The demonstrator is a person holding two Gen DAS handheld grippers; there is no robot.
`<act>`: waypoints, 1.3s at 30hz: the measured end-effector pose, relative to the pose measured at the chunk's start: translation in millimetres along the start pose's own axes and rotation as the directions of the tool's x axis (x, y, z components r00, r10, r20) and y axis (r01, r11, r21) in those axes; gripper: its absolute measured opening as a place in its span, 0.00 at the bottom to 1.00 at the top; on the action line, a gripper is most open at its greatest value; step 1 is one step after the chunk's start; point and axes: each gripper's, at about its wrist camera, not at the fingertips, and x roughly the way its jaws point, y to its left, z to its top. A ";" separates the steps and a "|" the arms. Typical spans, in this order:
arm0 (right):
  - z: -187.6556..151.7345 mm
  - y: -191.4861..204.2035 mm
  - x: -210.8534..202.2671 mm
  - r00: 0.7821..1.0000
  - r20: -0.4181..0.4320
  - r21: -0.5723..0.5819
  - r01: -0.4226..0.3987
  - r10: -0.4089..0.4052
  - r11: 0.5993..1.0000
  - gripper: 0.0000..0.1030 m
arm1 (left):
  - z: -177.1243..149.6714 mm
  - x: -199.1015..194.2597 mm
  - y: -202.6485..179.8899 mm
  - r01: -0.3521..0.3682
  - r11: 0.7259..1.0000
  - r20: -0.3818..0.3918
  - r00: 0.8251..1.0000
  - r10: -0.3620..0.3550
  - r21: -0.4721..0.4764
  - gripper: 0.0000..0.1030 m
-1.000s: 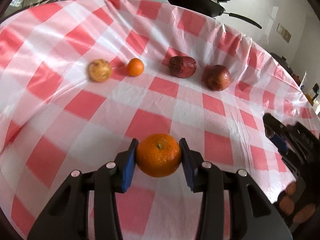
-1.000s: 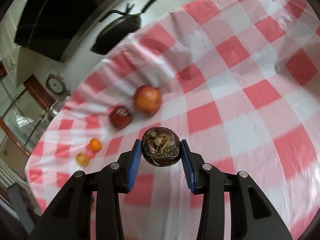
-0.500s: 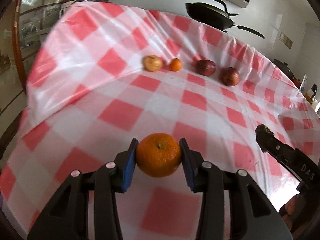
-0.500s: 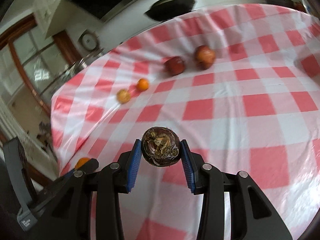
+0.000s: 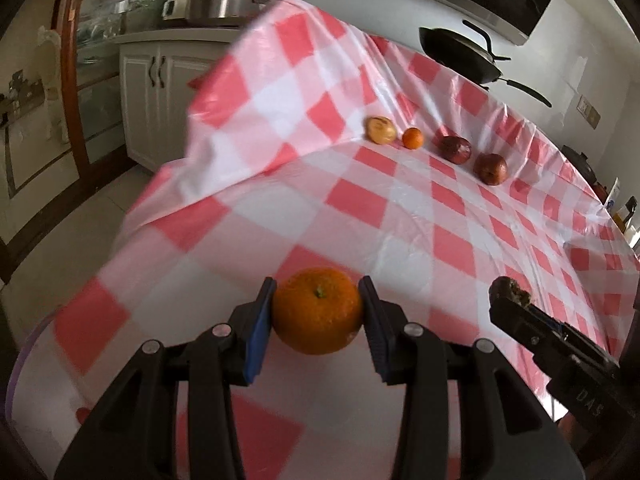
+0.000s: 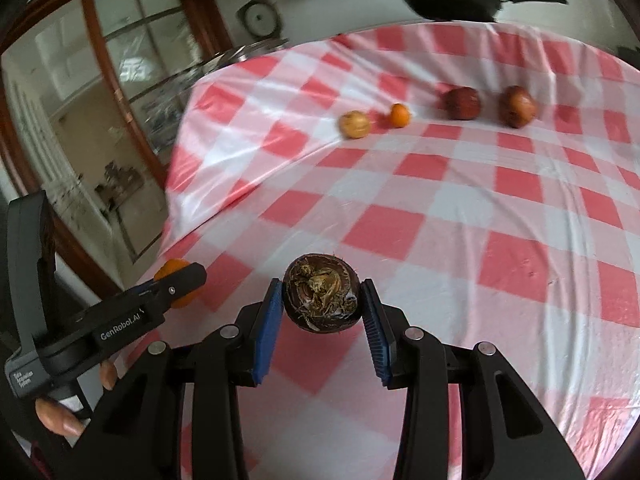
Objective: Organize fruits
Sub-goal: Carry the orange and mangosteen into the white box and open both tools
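My left gripper [image 5: 318, 322] is shut on an orange [image 5: 318, 310], held above the near left part of the checked tablecloth [image 5: 420, 208]. My right gripper [image 6: 322, 312] is shut on a dark brown round fruit [image 6: 322, 298] with a dried, fibrous top. Far across the cloth lies a row of fruit: a yellowish fruit [image 5: 380, 130], a small orange [image 5: 413, 138], a dark red fruit [image 5: 455, 149] and a reddish apple [image 5: 491, 169]. The right wrist view shows the same row [image 6: 463, 103]. The left gripper [image 6: 176, 276] also appears there at lower left.
A black pan [image 5: 460, 54] stands beyond the far table edge. The cloth drops off at the left edge toward the floor [image 5: 68, 224], with a white cabinet [image 5: 148, 100] and a metal pot [image 5: 216, 4] behind. A person's fingers [image 6: 60, 420] hold the left tool.
Both grippers have drawn back from the row of fruit, which now looks smaller and farther away. The table's left edge and the floor have come into view. Both grips are unchanged.
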 end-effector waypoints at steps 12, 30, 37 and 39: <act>-25.0 79.5 4.5 0.993 -0.080 -0.217 -0.108 0.092 0.970 0.39 | -28.8 -54.5 111.2 -0.093 0.986 0.016 0.995 0.096 -0.138 0.41; -119.0 216.9 16.4 0.928 -0.291 -0.587 -0.367 0.235 0.722 0.39 | -88.2 -92.7 216.7 -0.248 0.944 -0.037 0.969 0.246 -0.218 0.41; -162.5 240.0 59.0 0.892 -0.434 -0.643 -0.405 0.127 0.650 0.39 | -116.8 -50.7 219.5 -0.351 0.934 -0.244 0.914 0.325 -0.068 0.41; -170.7 240.2 80.6 0.883 -0.464 -0.649 -0.392 0.069 0.652 0.39 | -128.4 -33.5 216.8 -0.374 0.927 -0.305 0.883 0.356 -0.001 0.41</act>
